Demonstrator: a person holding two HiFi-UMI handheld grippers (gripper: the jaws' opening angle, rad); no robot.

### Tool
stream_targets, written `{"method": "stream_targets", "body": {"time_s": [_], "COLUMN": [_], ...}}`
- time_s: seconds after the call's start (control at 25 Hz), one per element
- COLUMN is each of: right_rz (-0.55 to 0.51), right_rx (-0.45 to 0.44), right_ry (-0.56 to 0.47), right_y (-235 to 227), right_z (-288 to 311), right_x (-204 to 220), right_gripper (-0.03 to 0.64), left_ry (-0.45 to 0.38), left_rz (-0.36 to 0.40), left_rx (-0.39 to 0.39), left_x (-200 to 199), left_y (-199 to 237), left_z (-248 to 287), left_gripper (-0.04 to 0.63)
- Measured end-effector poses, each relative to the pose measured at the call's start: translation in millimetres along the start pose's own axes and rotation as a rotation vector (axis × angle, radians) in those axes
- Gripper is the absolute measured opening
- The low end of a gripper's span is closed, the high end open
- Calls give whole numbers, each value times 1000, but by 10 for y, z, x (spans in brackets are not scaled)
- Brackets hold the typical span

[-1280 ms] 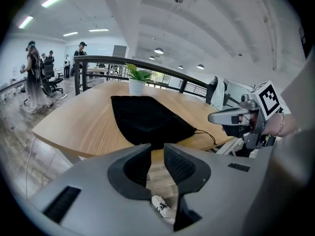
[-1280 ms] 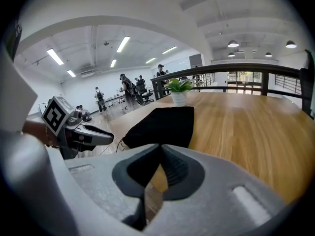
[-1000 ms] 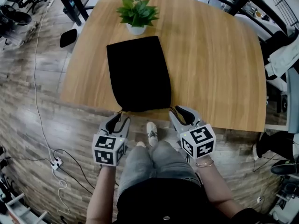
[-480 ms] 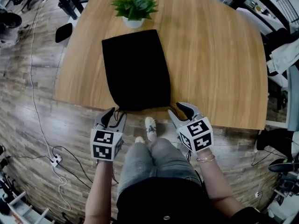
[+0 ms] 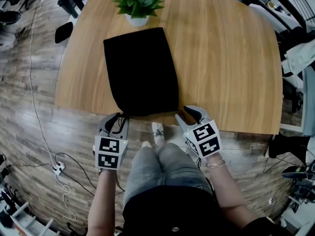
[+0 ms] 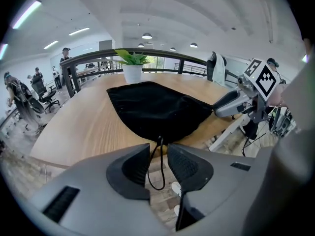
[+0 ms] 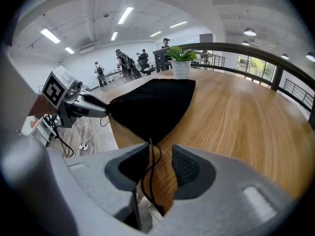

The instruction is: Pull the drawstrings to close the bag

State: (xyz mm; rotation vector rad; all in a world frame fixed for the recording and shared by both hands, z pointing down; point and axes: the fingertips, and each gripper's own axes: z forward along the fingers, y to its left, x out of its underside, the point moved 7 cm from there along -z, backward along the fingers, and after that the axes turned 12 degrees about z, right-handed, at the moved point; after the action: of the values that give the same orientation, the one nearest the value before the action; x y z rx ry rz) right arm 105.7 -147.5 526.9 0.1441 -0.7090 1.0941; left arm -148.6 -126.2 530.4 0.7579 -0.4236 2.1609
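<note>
The left gripper (image 6: 157,149) is released. Its jaws have just been closing, yet a gap remains and the pads do not press. The left drawstring (image 6: 162,162) hangs as a loop inside that gap. The right gripper (image 7: 160,149) is also released. Its jaws have just been opening and now stand wide. The right drawstring (image 7: 151,154) runs between them, close to one pad.

The bag (image 5: 142,73) lies flat on the table (image 5: 226,58). Its mouth sits at the near edge, and both cords drop over that edge towards the floor. A potted plant (image 5: 138,1) stands just beyond the bag's far end.

Probable faults from this state:

- Missed grip. Each cord is thin and hangs slack. If a jaw shuts while the gripper shifts, the cord may swing clear of the pads.
- Partial grip. The right cord lies off centre. The pads may catch one strand only, and it could slip under load.
- Bag travel. Nothing holds the bag down. A pull towards the person would likely drag it off the edge instead of gathering the mouth.
- Uneven pull. If one gripper seizes first, the bag may turn and the mouth may close on one side only.
</note>
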Motion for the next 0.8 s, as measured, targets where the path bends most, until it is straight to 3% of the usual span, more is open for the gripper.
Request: {"method": "stream_targets", "body": {"time_s": [0.36,0.52,0.64,0.8], "right_rz": [-105,-136,-145,-144], "right_rx": [21,17,5,1], "right_ry": [29,34,43,40], "right_y": [49,44,41,57], "right_z": [6,9,7,-14], "right_x": [-24,-17,-15,-10], "right_gripper": [66,40,8,6], "left_ry": [19,40,46,52], "left_rz": [49,112,130,124], "left_rx": [7,-8,-6,-14], "left_x": [-16,39,57,81], "left_y": [-54,-90,-78,-39], "left_z": [0,44,41,19], "left_gripper": [122,120,104,21]}}
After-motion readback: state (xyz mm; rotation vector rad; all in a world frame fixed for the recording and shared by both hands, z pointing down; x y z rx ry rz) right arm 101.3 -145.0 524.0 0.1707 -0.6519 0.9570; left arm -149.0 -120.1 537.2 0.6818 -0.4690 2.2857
